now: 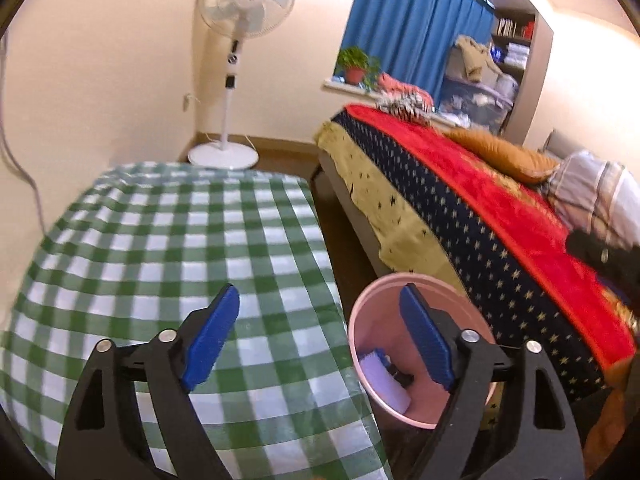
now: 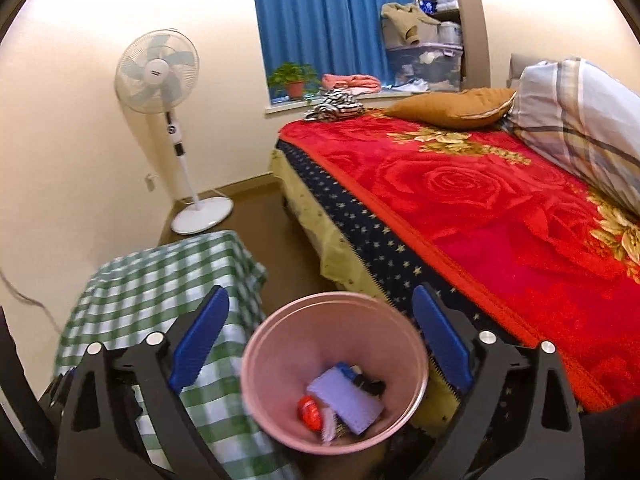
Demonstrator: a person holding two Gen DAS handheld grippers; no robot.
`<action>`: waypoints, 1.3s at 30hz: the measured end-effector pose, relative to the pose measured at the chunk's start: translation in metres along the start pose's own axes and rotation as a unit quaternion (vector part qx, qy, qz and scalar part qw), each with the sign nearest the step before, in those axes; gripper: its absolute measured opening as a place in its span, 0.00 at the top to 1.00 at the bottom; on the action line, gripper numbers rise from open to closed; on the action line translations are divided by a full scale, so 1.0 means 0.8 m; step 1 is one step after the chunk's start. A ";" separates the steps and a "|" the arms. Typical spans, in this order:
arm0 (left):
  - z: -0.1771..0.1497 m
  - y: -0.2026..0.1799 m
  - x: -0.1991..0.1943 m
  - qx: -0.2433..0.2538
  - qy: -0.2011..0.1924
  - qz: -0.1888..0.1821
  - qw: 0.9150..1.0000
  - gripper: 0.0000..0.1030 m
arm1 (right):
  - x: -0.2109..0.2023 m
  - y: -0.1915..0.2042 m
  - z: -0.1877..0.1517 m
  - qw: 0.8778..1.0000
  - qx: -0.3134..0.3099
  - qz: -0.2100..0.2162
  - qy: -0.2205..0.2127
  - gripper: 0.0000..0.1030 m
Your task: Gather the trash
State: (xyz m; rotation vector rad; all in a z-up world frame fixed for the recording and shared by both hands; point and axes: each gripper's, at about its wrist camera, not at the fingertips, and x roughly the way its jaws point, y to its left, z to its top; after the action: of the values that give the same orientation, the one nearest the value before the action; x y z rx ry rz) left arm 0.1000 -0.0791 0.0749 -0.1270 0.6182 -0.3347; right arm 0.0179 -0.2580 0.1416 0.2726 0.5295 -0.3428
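Note:
A pink trash bin [image 2: 280, 360] stands on the floor between the checked table and the bed; it also shows in the left wrist view [image 1: 372, 344]. Inside lie a pale purple packet [image 2: 346, 398], a red wrapper [image 2: 310, 412] and dark and white scraps. My right gripper [image 2: 320, 312] is open and empty, directly above the bin. My left gripper [image 1: 320, 304] is open and empty, over the table's right edge, with its right finger [image 1: 424, 340] above the bin.
A table with a green-and-white checked cloth [image 1: 168, 248] is at the left. A bed with a red rose blanket [image 2: 480, 208] and pillows [image 2: 452, 108] fills the right. A white standing fan [image 2: 160, 68] is by the wall. A potted plant [image 2: 294, 80] sits on the windowsill.

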 end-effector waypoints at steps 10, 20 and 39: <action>-0.003 0.028 -0.088 0.018 -0.029 0.060 0.998 0.08 | -0.043 0.032 -0.028 0.998 -0.060 0.025 0.023 0.05; -0.082 0.063 -0.137 0.000 -0.039 0.123 0.992 0.08 | -0.021 0.041 -0.114 0.994 -0.075 0.042 0.064 0.05; -0.129 0.083 -0.125 -0.042 -0.038 0.150 0.987 0.08 | -0.010 0.081 -0.152 0.987 -0.154 0.035 0.030 0.05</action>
State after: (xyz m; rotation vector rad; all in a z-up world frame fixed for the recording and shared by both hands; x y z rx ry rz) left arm -0.0191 0.0161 0.0314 -0.1256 0.5668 -0.0125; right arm -0.0175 -0.1559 0.0553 0.0022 0.6224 -0.1818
